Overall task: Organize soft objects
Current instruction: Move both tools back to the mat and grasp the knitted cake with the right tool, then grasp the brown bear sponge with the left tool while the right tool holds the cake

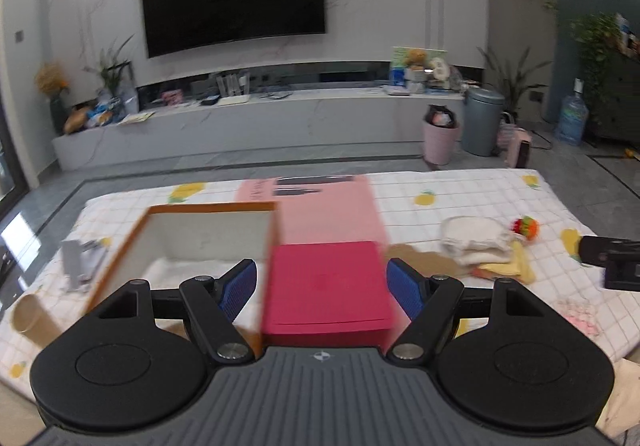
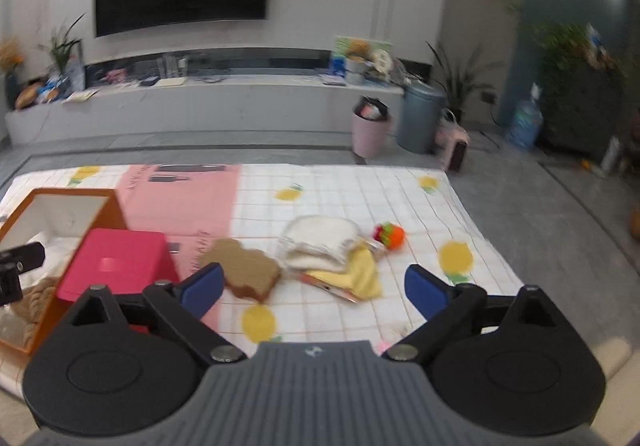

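From my left claw (image 1: 322, 284), spread wide over the red box (image 1: 326, 288), the orange box (image 1: 192, 242) holds white cloth, while my right claw (image 2: 314, 290) hovers apart above the surface (image 2: 360, 189) near folded towels (image 2: 320, 242)

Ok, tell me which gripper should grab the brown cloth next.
Right. The open right gripper faces the brown cloth, which lies just ahead by its left finger. The left gripper faces the red box.
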### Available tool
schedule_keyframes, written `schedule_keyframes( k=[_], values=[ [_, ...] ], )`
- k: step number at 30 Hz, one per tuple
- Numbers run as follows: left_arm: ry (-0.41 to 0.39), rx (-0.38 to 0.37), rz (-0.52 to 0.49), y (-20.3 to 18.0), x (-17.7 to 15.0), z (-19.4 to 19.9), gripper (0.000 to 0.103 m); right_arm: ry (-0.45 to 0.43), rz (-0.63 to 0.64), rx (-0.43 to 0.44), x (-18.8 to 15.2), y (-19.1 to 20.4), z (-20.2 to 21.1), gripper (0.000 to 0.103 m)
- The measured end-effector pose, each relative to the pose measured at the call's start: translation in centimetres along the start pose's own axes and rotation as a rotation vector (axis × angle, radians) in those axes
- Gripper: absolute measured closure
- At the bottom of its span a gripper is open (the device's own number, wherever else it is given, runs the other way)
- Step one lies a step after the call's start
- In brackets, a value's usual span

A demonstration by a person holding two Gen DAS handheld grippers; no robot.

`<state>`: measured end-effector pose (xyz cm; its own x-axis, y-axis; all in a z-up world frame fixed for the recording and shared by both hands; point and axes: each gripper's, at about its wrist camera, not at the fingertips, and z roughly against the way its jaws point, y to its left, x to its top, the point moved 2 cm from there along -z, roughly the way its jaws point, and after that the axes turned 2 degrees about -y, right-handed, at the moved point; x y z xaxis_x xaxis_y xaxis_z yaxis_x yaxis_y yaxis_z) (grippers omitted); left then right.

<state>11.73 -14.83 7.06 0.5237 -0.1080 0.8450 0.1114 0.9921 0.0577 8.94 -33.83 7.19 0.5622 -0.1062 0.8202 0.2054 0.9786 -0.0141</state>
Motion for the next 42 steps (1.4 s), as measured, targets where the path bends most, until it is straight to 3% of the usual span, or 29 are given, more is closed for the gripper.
schedule_keyframes(
  k=[6,9,15,20,25,29,32,33,39,40,42],
  values=[
    [0.066,-0.076,-0.023,-5.9,-0.8,-2.7,0.016,0.108,-0.230,-0.075,-2.5,-5.5,-6.0,0.003],
    [0.106,-0.090,-0.045,-8.3,-1.4,-4.4,0.016,0.204,-0.326,-0.106,-4.6,-7.4,-10.2,0.003],
    [0.165,-0.067,-0.081,-10.8,-2.9,-7.5,0.016,0.361,-0.310,-0.188,-7.9,-8.8,-16.8,0.003],
    [0.211,-0.061,-0.061,-11.3,-3.9,-9.2,0.016,0.403,-0.270,-0.243,-8.8,-9.8,-20.0,0.002],
    [0.152,-0.029,-0.146,-12.1,-4.2,-9.6,0.016,0.436,-0.340,-0.279,-9.1,-11.8,-21.8,0.003],
    [0.161,-0.034,-0.117,-11.7,-4.1,-10.5,0.016,0.465,-0.347,-0.281,-9.6,-12.5,-22.8,0.002],
    [0.184,-0.054,-0.082,-11.3,-4.1,-11.4,0.016,0.434,-0.364,-0.251,-9.2,-12.4,-22.6,0.009],
    [0.187,-0.061,-0.075,-11.2,-4.0,-11.6,0.016,0.411,-0.351,-0.241,-9.0,-12.1,-22.3,0.018],
    [0.213,-0.093,-0.034,-11.4,-4.0,-13.0,0.016,0.376,-0.146,-0.189,-7.6,-8.3,-23.3,0.035],
    [0.221,-0.091,-0.036,-11.6,-4.0,-13.2,0.016,0.369,-0.116,-0.169,-7.4,-7.6,-23.5,0.043],
    [0.228,-0.078,-0.036,-11.9,-4.1,-13.9,0.016,0.379,-0.108,-0.097,-7.3,-6.6,-23.7,0.044]
  ],
)
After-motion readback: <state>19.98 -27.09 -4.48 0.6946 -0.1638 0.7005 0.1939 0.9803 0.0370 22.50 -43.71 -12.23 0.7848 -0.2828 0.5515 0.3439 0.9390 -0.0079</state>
